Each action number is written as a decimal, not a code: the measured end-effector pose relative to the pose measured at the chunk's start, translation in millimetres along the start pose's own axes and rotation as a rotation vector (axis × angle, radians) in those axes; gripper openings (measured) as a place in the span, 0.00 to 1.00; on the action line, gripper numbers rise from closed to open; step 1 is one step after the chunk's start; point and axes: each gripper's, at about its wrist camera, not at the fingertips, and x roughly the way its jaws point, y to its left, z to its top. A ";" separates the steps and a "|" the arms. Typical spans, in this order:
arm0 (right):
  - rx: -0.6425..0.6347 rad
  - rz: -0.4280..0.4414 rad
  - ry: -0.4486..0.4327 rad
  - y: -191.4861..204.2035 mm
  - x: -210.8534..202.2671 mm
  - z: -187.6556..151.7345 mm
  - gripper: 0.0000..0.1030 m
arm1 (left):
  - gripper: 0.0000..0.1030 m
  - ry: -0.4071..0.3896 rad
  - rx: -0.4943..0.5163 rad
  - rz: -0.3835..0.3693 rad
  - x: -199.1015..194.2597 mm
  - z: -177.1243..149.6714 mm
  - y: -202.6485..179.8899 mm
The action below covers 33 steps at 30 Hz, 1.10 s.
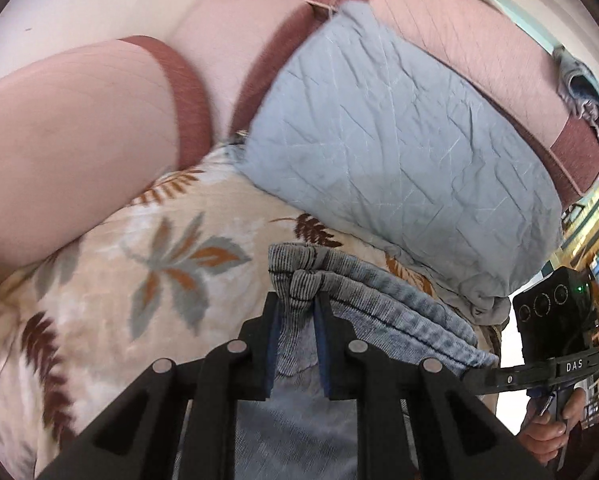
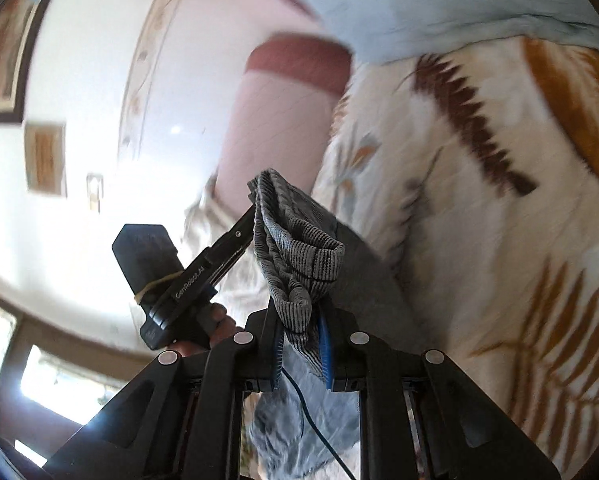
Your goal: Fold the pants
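Observation:
The pants (image 1: 383, 304) are light blue-grey with a ribbed elastic waistband, and they hang lifted above a floral blanket (image 1: 139, 264). My left gripper (image 1: 297, 300) is shut on one end of the waistband, whose cloth is bunched between the blue pads. The band stretches right to my right gripper (image 1: 469, 375), held by a hand (image 1: 547, 436). In the right wrist view, my right gripper (image 2: 299, 320) is shut on the waistband (image 2: 299, 252). My left gripper (image 2: 253, 210) pinches its far end. The legs drop out of sight below both grippers.
A blue-grey quilted pillow (image 1: 399, 140) leans on pink and maroon cushions (image 1: 67, 132) behind the blanket. A denim garment (image 1: 583, 92) lies at the far right. The right wrist view is blurred, with a white wall, framed pictures (image 2: 45, 160) and the floral blanket (image 2: 479, 200).

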 end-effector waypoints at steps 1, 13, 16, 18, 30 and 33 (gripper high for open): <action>-0.016 -0.003 0.017 5.7 6.2 -5.3 0.14 | 0.18 -0.005 -0.011 0.003 -8.8 -6.4 4.6; -0.197 -0.168 0.327 25.9 94.4 -99.0 0.14 | 0.18 0.053 -0.205 0.110 -35.1 -116.0 84.9; -0.210 -0.197 0.386 20.4 115.2 -111.0 0.19 | 0.18 0.044 -0.308 0.158 -45.2 -139.5 112.9; -0.201 -0.205 0.439 17.1 129.2 -116.9 0.30 | 0.18 0.034 -0.367 0.176 -55.9 -150.9 126.2; -0.165 -0.130 0.318 23.2 101.6 -79.6 0.42 | 0.18 -0.036 -0.269 0.200 -92.0 -142.4 61.3; -0.100 -0.177 0.296 3.8 108.0 -70.9 0.42 | 0.18 -0.005 -0.247 0.249 -67.3 -139.5 36.0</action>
